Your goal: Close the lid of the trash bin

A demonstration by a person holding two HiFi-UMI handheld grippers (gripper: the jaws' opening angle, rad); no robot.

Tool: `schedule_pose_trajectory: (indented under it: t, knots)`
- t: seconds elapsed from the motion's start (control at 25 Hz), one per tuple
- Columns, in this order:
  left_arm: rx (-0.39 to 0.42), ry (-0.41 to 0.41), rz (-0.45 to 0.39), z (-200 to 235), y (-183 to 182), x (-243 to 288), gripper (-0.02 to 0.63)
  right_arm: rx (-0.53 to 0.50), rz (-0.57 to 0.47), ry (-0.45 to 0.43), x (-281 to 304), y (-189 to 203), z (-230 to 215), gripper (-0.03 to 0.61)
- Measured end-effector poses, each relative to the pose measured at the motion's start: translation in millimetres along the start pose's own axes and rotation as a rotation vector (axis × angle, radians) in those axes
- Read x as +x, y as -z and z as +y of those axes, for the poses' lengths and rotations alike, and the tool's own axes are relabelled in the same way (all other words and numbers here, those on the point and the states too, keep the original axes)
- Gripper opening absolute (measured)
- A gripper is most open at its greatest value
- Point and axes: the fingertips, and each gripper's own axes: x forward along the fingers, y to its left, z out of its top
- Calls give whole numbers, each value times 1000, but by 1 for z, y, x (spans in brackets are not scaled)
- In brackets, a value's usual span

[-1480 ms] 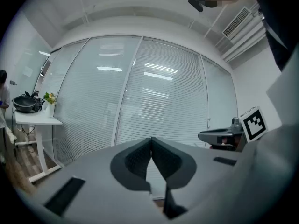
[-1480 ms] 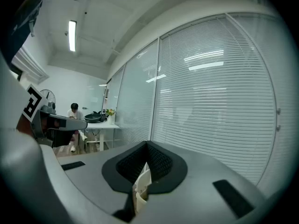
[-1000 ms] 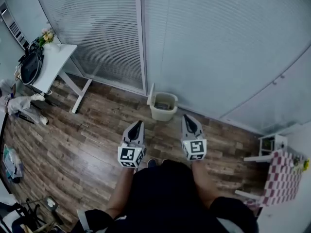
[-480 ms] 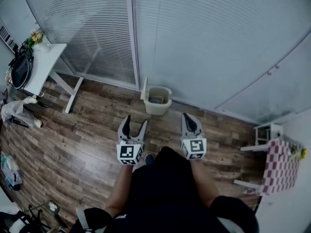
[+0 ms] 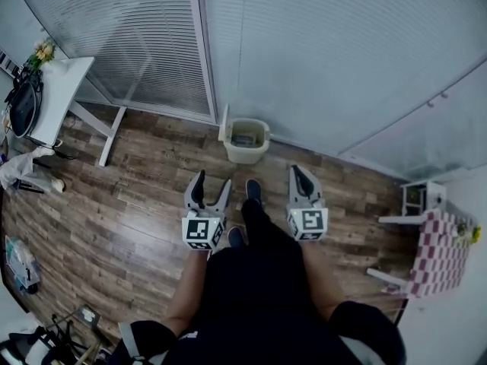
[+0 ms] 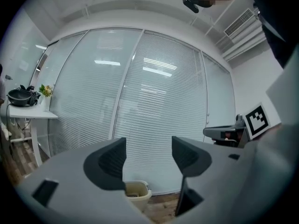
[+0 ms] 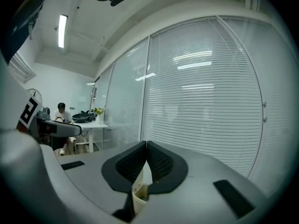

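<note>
A beige trash bin (image 5: 245,141) stands on the wooden floor against the glass wall, its lid (image 5: 223,123) raised upright on its left side. My left gripper (image 5: 212,184) hovers short of the bin and to its left, its jaws opening with nothing between them. My right gripper (image 5: 299,172) is shut and empty, short of the bin and to its right. The bin (image 6: 137,193) shows low between the spread jaws of the left gripper (image 6: 148,156) in the left gripper view. In the right gripper view the bin (image 7: 140,193) peeks out below the shut right gripper (image 7: 146,160).
A white table (image 5: 64,101) with a black pan (image 5: 23,106) and flowers stands at the far left. A small white shelf (image 5: 418,200) and a checked cloth (image 5: 444,258) are at the right. My foot (image 5: 253,191) is on the floor between the grippers.
The left jaws went from shut to wide apart. Both grippers and the person have come closer to the bin, and a foot has stepped forward between the grippers.
</note>
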Motion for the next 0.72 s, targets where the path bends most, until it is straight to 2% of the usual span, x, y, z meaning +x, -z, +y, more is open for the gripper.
schedule_pose_trajectory:
  t: [0.24, 0.4, 0.52, 0.72]
  knots:
    - [12, -26, 13, 16, -3, 26, 284, 8, -25, -24, 39, -5, -12, 5]
    - [-13, -28, 28, 24, 5, 50, 284, 15, 17, -66, 60, 4, -14, 6]
    - [-10, -30, 61, 30, 17, 69, 284, 5, 7, -93, 75, 9, -18, 6]
    - [-5, -27, 107, 42, 30, 103, 284, 42, 60, -115, 100, 35, -28, 8]
